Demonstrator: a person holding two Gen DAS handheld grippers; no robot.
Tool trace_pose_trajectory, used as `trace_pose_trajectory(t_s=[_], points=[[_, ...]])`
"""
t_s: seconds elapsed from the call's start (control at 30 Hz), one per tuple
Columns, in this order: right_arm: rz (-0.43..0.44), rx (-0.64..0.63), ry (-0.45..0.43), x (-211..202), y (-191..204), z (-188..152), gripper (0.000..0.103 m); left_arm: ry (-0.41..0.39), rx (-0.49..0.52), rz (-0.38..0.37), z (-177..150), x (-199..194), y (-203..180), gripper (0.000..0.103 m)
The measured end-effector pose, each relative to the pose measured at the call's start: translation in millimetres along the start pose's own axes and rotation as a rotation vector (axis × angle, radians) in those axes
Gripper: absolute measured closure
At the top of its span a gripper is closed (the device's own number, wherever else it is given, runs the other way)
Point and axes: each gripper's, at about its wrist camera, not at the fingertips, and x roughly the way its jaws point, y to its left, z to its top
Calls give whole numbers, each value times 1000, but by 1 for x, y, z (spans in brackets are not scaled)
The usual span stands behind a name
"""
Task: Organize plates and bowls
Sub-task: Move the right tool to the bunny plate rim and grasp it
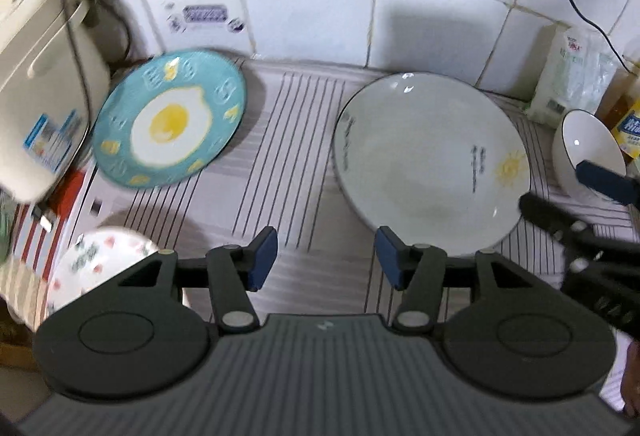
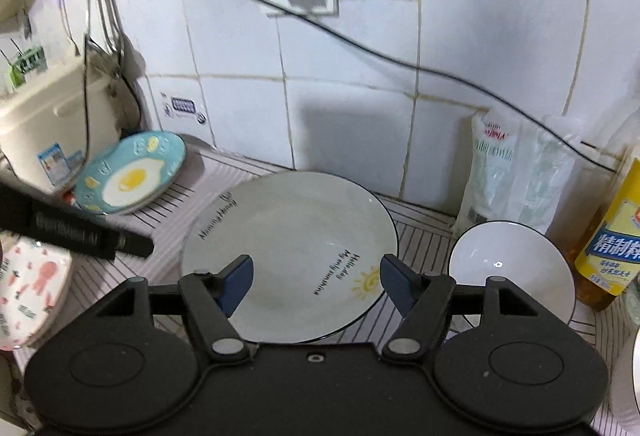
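Both grippers hang over the striped mat (image 1: 304, 140) with nothing between their blue pads, each pair of jaws spread apart. Nearest the left gripper (image 1: 326, 260), at its lower left, sits the patterned bowl (image 1: 100, 264) with pink figures, partly hidden under the gripper body. Further out on that side the blue egg plate (image 1: 170, 120) leans tilted against the cream appliance (image 1: 44, 96) by the tiled wall. Bare mat lies straight ahead of the left jaws, so the egg plate is up and to the left of them, apart from the pads. To their right lies the big white sun plate (image 1: 430, 160), flat on the mat, its near rim just beside the left gripper's right pad. In the right wrist view that same plate (image 2: 290, 256) lies directly ahead of the right gripper (image 2: 316, 282), framed between the open pads but below them, not touched. Right of it stands the white bowl (image 2: 512, 268), near the plate's rim, with the yellow oil bottle (image 2: 612, 240) beyond. By my reading the right hand is better placed for the sun plate and white bowl, the left hand for the patterned bowl and egg plate.
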Motion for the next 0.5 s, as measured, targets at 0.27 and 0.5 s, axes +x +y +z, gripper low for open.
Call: trace_pose_trajectory(t_s=[0.27, 0.5], points=[[70, 71, -49, -42, 16, -1, 28, -31, -64, 14, -35, -40, 34, 47], [116, 68, -91, -75, 47, -2, 27, -76, -90, 36, -69, -71, 64, 41]])
